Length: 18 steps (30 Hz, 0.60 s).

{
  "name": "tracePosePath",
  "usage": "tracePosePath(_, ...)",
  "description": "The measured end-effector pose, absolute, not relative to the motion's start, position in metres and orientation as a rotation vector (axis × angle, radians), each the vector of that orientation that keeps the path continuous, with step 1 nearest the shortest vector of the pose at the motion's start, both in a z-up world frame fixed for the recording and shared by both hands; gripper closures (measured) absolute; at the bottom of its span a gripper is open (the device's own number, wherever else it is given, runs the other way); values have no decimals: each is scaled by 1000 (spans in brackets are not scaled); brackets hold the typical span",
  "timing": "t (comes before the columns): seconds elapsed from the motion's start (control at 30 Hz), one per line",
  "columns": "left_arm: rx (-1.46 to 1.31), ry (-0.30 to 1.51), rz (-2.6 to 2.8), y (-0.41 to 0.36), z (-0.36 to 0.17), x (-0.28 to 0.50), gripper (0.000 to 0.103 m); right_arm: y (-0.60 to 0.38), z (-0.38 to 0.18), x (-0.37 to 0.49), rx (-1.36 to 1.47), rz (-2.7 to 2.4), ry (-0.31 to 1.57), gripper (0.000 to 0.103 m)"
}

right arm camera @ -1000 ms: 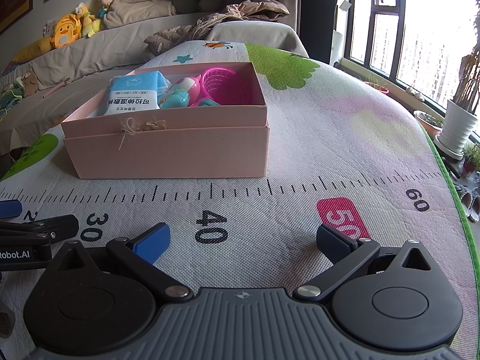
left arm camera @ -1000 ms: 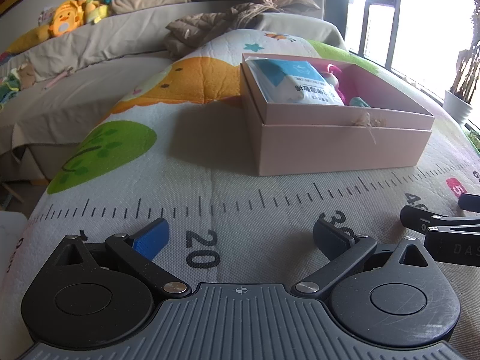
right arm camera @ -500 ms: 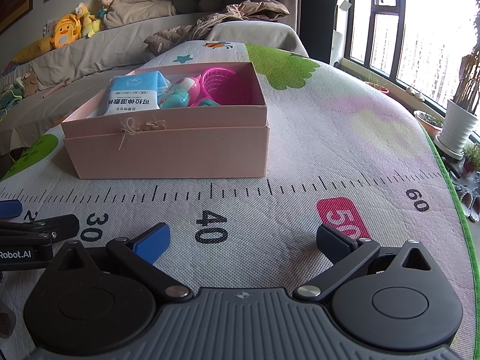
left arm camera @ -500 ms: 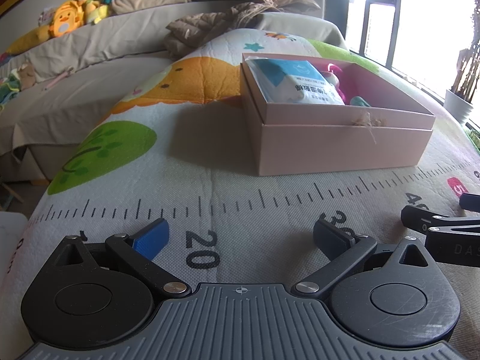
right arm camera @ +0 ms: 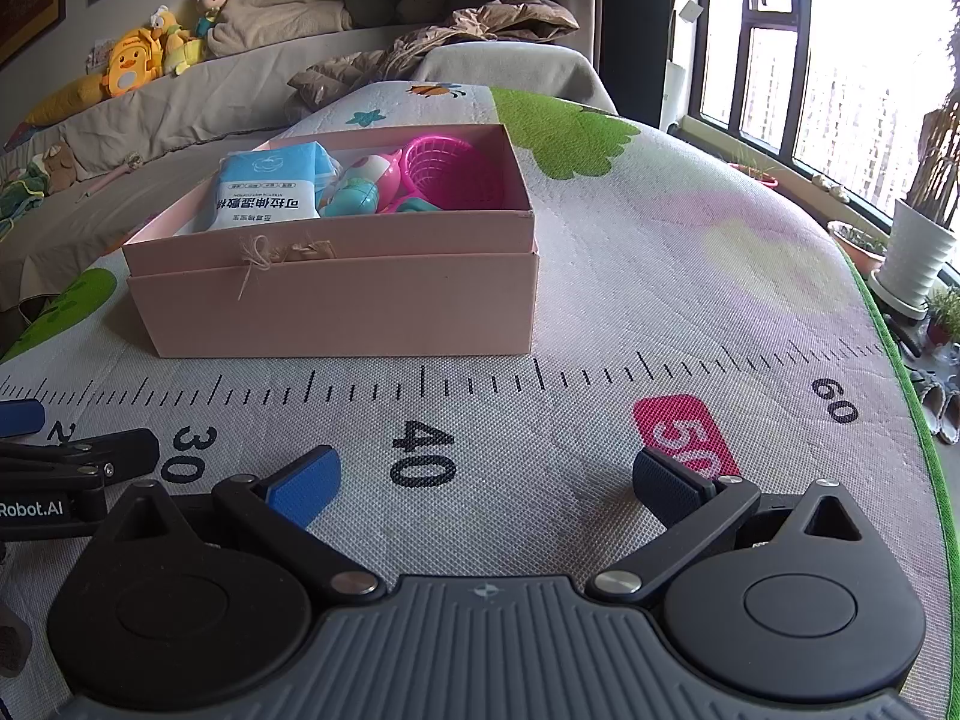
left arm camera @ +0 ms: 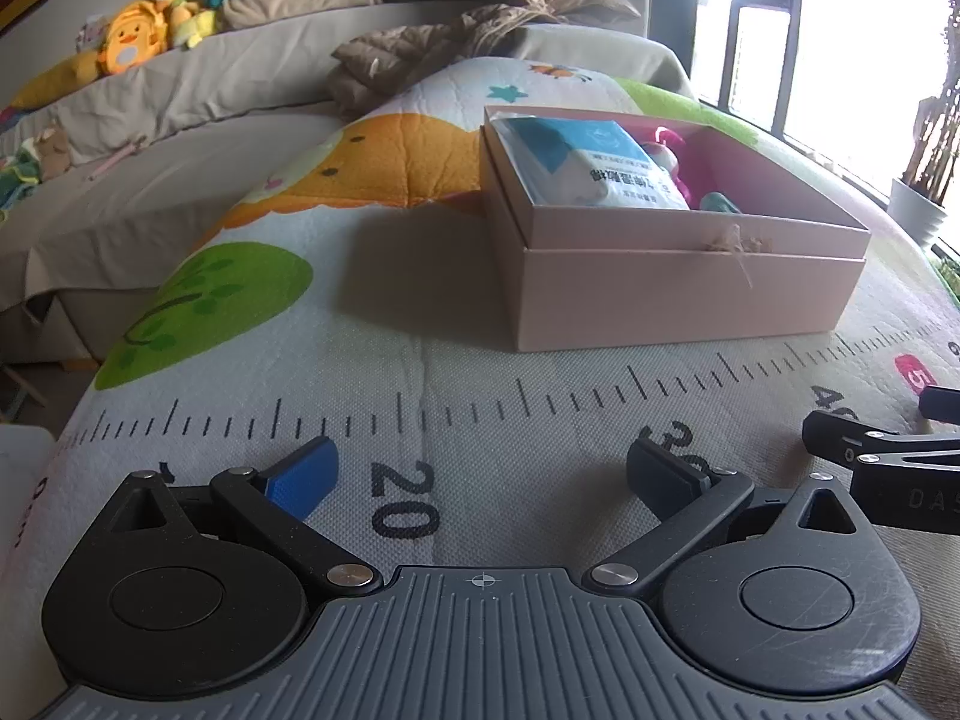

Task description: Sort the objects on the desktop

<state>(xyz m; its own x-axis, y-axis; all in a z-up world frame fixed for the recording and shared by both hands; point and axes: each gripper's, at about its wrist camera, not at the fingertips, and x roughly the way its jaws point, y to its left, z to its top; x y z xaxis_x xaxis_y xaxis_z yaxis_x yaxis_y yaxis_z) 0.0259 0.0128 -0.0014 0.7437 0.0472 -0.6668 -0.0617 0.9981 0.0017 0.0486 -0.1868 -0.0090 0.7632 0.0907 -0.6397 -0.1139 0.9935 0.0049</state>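
Left gripper and right gripper gape wide, empty; reaching carelessly could snag pink cardboard box rim.

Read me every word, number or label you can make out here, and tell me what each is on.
"20", "30", "40", "50", "60": ruler-printed play mat.
"Robot.AI": black left gripper body.
"DAS", cut off: black right gripper body.
Chinese print on blue-white packet in pink cardboard box: too blurred.
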Motion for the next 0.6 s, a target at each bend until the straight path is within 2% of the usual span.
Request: tracePosePath(0.6, -20, 729, 61, 13, -1, 26, 0, -187, -9, 49, -35, 111, 693, 0)
